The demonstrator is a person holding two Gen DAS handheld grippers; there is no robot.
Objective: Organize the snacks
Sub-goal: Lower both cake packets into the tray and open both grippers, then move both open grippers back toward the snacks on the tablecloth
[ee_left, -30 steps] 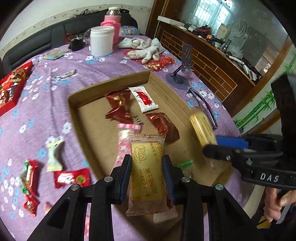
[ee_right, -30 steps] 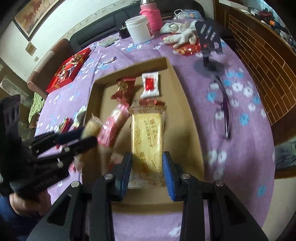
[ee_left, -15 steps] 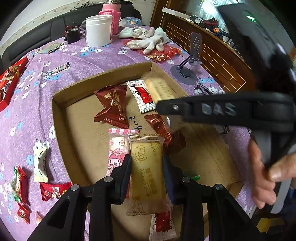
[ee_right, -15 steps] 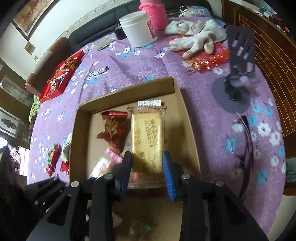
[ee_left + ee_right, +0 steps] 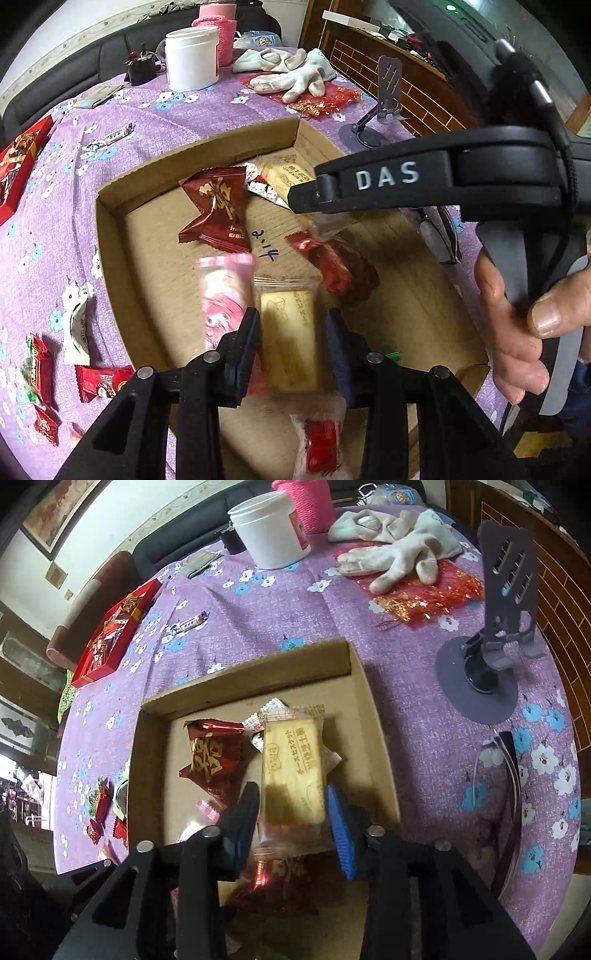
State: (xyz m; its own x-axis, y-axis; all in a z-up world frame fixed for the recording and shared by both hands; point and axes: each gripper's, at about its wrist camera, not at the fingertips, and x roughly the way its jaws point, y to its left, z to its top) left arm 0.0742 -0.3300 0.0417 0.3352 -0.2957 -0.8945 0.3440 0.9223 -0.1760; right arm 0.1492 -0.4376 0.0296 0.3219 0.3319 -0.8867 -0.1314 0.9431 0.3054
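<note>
We see the left gripper (image 5: 291, 345) low over the shallow cardboard tray (image 5: 110, 236), its jaws having just been opening: the yellow biscuit packet (image 5: 289, 343) lies between them, blurred, with a gap on the right side, so the pads no longer clamp it. The right gripper (image 5: 295, 821) has likewise been opening; a second biscuit packet (image 5: 293, 771) sits between its fingers inside the tray (image 5: 373, 716), a gap showing at the blue pad, though its lower end is hidden behind the black frame. From the left view that second packet (image 5: 286, 175) is mostly covered by the right gripper's body (marked DAS), gripped by a hand (image 5: 517, 332). Two crinkled red foil packets (image 5: 218, 210) lie in the tray, plus a pink wrapper (image 5: 225, 295), smeared by motion. Loose sweets (image 5: 99, 380) lie on the purple flowered cloth (image 5: 110, 110), too small to count.
</note>
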